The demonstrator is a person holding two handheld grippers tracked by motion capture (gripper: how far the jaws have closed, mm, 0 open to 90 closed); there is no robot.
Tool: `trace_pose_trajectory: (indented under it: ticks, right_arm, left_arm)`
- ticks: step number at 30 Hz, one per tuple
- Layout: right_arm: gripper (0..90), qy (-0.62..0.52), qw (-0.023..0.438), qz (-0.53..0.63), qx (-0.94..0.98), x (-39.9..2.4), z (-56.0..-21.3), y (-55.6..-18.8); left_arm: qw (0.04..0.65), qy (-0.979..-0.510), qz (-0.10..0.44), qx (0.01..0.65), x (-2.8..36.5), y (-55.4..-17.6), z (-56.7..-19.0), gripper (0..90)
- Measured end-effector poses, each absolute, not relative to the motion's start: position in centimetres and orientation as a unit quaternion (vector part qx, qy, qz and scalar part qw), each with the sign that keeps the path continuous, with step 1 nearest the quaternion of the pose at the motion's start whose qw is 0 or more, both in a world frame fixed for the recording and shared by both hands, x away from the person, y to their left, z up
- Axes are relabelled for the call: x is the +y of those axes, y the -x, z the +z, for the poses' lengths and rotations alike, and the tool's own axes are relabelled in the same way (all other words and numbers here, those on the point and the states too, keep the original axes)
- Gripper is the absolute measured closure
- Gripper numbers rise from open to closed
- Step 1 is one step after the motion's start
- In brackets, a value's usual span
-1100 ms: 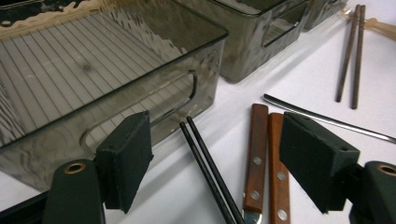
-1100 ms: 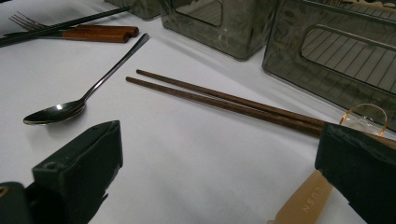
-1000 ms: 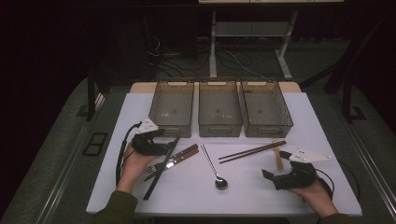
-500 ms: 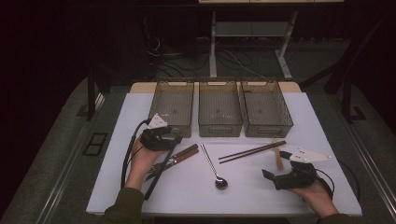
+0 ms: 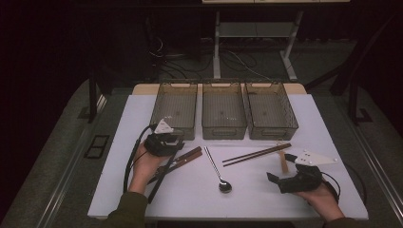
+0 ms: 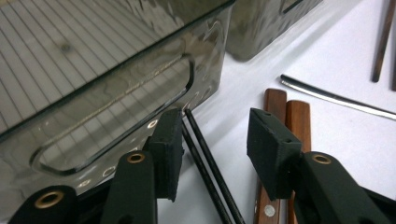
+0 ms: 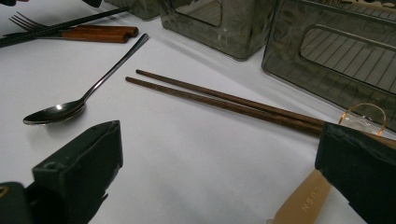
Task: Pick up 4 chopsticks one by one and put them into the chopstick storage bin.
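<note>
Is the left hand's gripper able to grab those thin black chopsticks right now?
Probably yes. The thin black chopsticks already lie between the left gripper's black fingers, which have just been closing. One finger is beside them; the smoky plastic bin sits close but doesn't block.

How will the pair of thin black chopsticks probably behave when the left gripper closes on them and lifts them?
The black chopsticks look thin, straight and rigid, so they should stay stiff and feel light. They are smooth, round and lie between the left gripper pads, which have just been closing, so they may roll or slip apart. Gripped at one end, the long pair will probably tilt downward.
</note>
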State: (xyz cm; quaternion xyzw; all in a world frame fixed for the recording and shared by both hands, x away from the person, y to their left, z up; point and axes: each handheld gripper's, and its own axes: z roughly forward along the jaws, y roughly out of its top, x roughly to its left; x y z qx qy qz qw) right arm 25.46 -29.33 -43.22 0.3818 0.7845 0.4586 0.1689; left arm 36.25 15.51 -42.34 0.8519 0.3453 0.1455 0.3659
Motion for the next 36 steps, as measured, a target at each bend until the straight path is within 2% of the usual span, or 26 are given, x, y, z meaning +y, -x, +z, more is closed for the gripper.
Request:
trace_pose_trajectory:
  ticks: [7, 19, 36]
  right_arm:
    - [1.0, -0.381, 0.170, 0.459, 0.784, -29.3, -43.2, -25.5]
    - [1.0, -0.379, 0.170, 0.460, 0.784, -29.3, -43.2, -25.5]
    - [1.0, -0.380, 0.169, 0.459, 0.785, -29.3, -43.2, -25.5]
  left_arm:
    - [0.337, -0.860, 0.130, 0.361, 15.7, -36.6, -42.9, 61.0]
    - [0.312, -0.867, 0.122, 0.369, 15.2, -36.8, -43.5, 63.8]
    - [0.312, -0.867, 0.118, 0.371, 15.0, -36.9, -43.9, 69.7]
